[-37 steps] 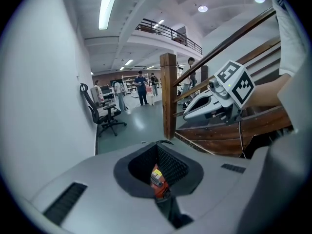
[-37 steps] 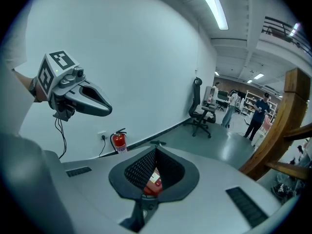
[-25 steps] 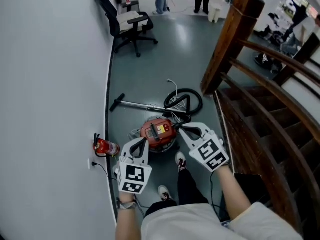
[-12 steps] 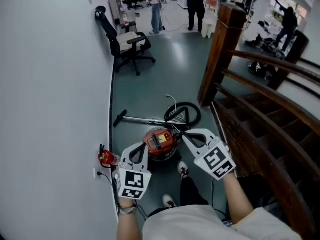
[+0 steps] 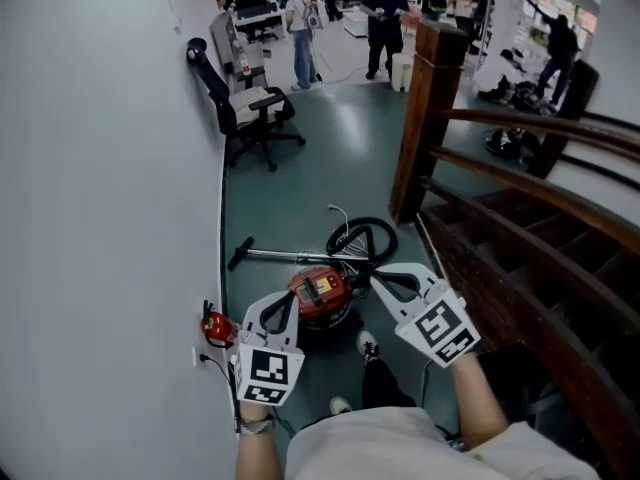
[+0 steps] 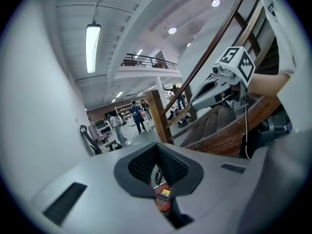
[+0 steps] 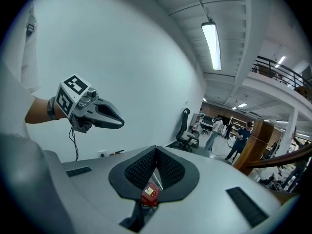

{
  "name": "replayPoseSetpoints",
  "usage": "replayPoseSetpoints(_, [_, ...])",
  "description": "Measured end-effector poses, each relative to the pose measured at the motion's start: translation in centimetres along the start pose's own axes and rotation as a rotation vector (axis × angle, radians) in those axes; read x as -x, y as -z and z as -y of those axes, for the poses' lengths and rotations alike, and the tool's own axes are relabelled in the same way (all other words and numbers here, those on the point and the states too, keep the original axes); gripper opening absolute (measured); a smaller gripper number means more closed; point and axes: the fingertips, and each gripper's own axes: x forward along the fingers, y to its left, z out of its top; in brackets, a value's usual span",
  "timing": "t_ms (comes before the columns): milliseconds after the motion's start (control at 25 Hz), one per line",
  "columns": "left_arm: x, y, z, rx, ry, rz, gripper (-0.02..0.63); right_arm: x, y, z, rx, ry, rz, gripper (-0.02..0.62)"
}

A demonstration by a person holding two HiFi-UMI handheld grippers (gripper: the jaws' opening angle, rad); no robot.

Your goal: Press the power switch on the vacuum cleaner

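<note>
Below and ahead of both grippers, down on the floor point(image 5: 330, 158), lies the red vacuum point(image 5: 320, 293). It is well apart from either gripper, since the person stands upright over it with both carried high. In the head view the left gripper point(image 5: 291, 292) has its tip over the vacuum's near-left edge and the right gripper point(image 5: 372, 271) has its tip over the far-right edge. The body therefore sits between the two tips, and I judge neither gripper clearly nearer. Each gripper's jaws are together at the tips and hold nothing. In the left gripper view the vacuum point(image 6: 163, 199) shows through the gap behind the joined tips, below the line the jaws point along. The right gripper view shows the vacuum point(image 7: 150, 194) the same way. Both grippers thus point above it, so a reach would have to drop steeply and tip forward. The vacuum's top faces up, with a dark-and-yellow panel point(image 5: 322, 286) on it, but which part is the power switch is too small to tell. The wand point(image 5: 280, 257) runs from the body out to the left gripper's side, and the hose point(image 5: 362, 236) loops beyond the right gripper's tip.
</note>
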Motion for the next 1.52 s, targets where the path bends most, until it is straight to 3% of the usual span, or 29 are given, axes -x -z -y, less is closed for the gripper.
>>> replayPoseSetpoints(560, [3.5, -4.0, -0.2, -0.049, -0.041, 0.080, -0.001, 3.8, -2.4, -1.3, 0.072, 0.007, 0.040, 0.028])
replayPoseSetpoints(1520, [5.0, -3.8, 0.5, -0.064, -0.032, 0.085, 0.000, 4.3, -1.9, -2.7, 0.068, 0.019, 0.029, 0.028])
